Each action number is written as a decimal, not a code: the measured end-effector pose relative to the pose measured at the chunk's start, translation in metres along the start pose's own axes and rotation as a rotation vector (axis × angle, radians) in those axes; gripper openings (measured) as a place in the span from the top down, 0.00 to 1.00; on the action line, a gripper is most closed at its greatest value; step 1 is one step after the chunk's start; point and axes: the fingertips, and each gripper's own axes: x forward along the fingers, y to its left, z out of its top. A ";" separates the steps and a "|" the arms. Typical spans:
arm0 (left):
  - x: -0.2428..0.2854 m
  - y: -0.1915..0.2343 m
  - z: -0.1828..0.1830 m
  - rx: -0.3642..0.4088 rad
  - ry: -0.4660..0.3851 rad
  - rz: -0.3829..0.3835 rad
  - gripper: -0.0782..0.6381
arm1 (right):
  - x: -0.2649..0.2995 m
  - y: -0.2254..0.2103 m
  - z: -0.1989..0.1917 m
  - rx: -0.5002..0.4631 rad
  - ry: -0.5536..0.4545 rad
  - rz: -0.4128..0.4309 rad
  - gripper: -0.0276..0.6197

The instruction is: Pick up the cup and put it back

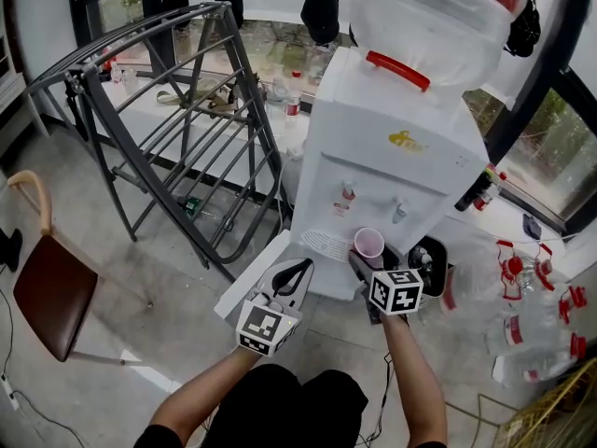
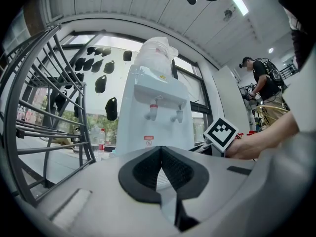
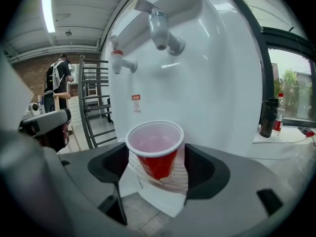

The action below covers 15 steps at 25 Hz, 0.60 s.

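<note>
Red cup (image 3: 154, 152) upright on drip tray (image 1: 325, 243), between wide-apart jaws of right gripper (image 3: 157, 164), pads clear. Left gripper (image 2: 160, 157) pinched together, empty. Risk: pad clipping rim on pull-back, toppling light cup.

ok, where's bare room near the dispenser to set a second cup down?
Free: drip tray grille left of the cup, under the red tap; bare floor between the chair and the metal rack. Crowded: floor right of the dispenser, with a black container and red-capped bottles. Right tongs stand open around the cup, so no passing there.
</note>
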 end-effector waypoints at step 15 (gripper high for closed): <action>0.007 -0.010 0.057 -0.067 0.104 0.003 0.88 | -0.038 -0.004 -0.007 0.193 0.029 -0.062 0.41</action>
